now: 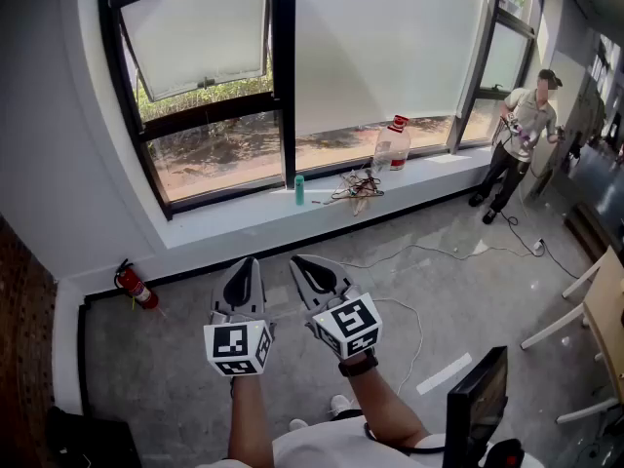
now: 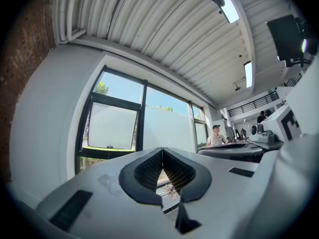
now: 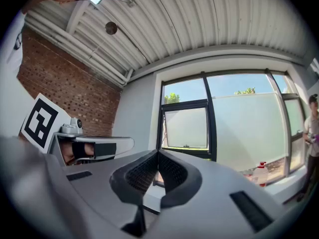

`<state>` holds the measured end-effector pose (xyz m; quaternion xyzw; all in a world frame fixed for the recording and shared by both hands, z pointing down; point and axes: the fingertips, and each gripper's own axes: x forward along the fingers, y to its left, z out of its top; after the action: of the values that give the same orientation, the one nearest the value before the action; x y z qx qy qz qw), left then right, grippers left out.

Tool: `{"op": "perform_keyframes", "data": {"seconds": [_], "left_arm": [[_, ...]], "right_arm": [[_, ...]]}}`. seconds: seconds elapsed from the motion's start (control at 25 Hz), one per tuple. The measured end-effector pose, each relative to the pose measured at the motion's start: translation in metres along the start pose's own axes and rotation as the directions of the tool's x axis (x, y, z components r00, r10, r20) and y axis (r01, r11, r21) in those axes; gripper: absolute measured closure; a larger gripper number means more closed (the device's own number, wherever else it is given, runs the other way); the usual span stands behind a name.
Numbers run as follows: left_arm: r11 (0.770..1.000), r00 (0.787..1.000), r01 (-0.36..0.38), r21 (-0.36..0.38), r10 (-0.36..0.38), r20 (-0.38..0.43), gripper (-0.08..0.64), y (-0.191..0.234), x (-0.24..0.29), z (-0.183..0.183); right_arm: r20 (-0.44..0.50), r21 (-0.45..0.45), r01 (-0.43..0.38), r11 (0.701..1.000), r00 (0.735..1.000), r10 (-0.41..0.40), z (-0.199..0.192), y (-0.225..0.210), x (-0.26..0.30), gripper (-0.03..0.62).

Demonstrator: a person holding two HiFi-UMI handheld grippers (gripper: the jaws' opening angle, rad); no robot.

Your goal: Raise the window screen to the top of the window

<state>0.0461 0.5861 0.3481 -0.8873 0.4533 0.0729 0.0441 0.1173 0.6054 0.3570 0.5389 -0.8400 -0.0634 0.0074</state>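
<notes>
The window screen [image 1: 390, 47] is a pale translucent sheet over the middle pane, its lower edge a little above the sill; it also shows in the left gripper view as the window screen [image 2: 167, 131] and in the right gripper view as the window screen [image 3: 249, 128]. My left gripper [image 1: 248, 263] and right gripper [image 1: 300, 261] hang side by side over the floor, well short of the window. Both are shut with nothing between the jaws. The left gripper [image 2: 162, 151] and right gripper [image 3: 158, 153] point roughly level toward the window.
A tilted-out sash [image 1: 200, 32] fills the left pane. On the sill [image 1: 244, 224] stand a clear jug [image 1: 392, 146], a small green bottle [image 1: 299, 190] and tangled wires [image 1: 357, 187]. A fire extinguisher [image 1: 135, 285] lies at the left wall. A person [image 1: 522, 135] stands at right; a monitor [image 1: 476, 403] is near me.
</notes>
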Motion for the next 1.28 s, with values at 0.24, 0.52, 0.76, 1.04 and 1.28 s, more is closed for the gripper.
{"op": "perform_keyframes", "data": {"seconds": [0.24, 0.52, 0.76, 1.04, 1.28], "left_arm": [[0.997, 0.997, 0.075, -0.007, -0.075, -0.031, 0.557, -0.055, 0.039, -0.012], [0.98, 0.98, 0.194, -0.037, -0.196, -0.034, 0.557, -0.117, 0.078, -0.014], [0.972, 0.971, 0.232, -0.047, -0.234, -0.048, 0.557, -0.152, 0.095, -0.021], [0.966, 0.964, 0.255, -0.043, -0.257, -0.061, 0.557, -0.181, 0.112, -0.022], [0.969, 0.966, 0.243, -0.036, -0.245, -0.076, 0.557, -0.186, 0.13, -0.03]], "right_arm": [[-0.031, 0.004, 0.095, 0.995, 0.995, -0.095, -0.006, -0.061, -0.037, 0.6], [-0.06, 0.069, 0.201, 0.977, 0.979, -0.197, -0.012, -0.122, -0.076, 0.6], [-0.083, 0.066, 0.258, 0.964, 0.964, -0.253, -0.021, -0.155, -0.107, 0.6], [-0.08, 0.071, 0.272, 0.96, 0.961, -0.266, -0.019, -0.182, -0.122, 0.6], [-0.08, 0.081, 0.245, 0.966, 0.968, -0.239, -0.025, -0.198, -0.116, 0.6]]}}
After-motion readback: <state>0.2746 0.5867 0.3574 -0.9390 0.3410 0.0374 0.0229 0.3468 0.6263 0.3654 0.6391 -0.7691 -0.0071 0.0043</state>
